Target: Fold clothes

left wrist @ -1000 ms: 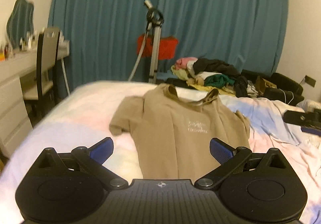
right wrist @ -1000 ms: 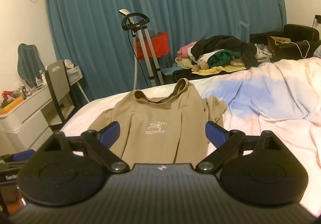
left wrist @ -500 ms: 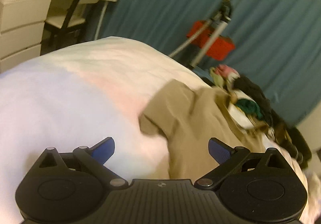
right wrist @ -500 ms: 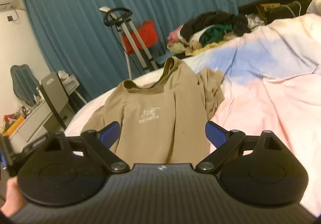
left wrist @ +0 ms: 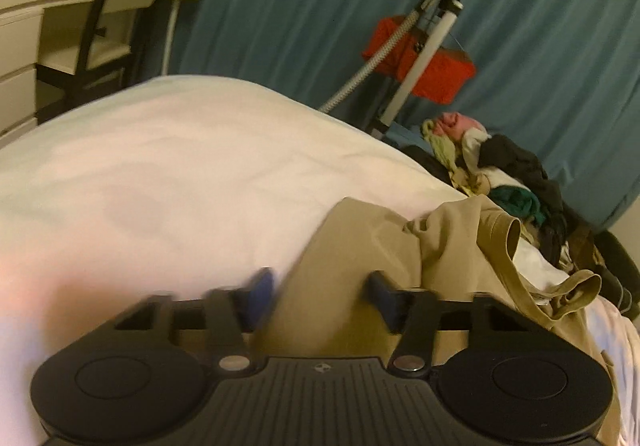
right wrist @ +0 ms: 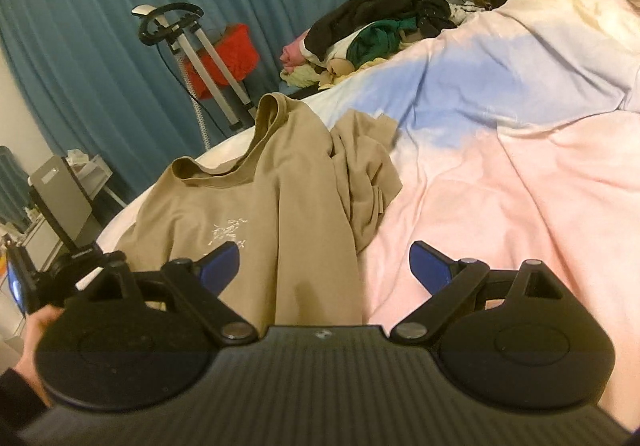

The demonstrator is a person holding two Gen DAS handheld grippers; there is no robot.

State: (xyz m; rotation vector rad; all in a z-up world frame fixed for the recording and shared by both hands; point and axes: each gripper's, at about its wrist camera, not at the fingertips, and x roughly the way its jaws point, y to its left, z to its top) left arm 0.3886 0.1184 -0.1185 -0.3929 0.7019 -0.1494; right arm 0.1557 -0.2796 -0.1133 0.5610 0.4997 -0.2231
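A tan T-shirt point(right wrist: 260, 202) with a white chest logo lies face up on the bed, its right sleeve bunched. In the left wrist view the shirt's left sleeve point(left wrist: 340, 270) lies between the fingers of my left gripper point(left wrist: 320, 296), whose jaws are partly closed around the cloth with a gap still showing. My right gripper point(right wrist: 324, 266) is open and empty, low over the shirt's right side edge. The left gripper also shows at the left edge of the right wrist view point(right wrist: 24, 278).
The bed has a pink, blue and white cover point(right wrist: 500, 174). A pile of clothes point(right wrist: 372, 30) lies beyond the bed. A garment steamer stand point(left wrist: 424, 46) with a red bag stands before the blue curtain. A white desk and chair point(left wrist: 92, 26) stand at the left.
My left gripper has moved to the shirt's left sleeve and its jaws have narrowed around it. My right gripper has dropped closer to the shirt's right side and stays open.
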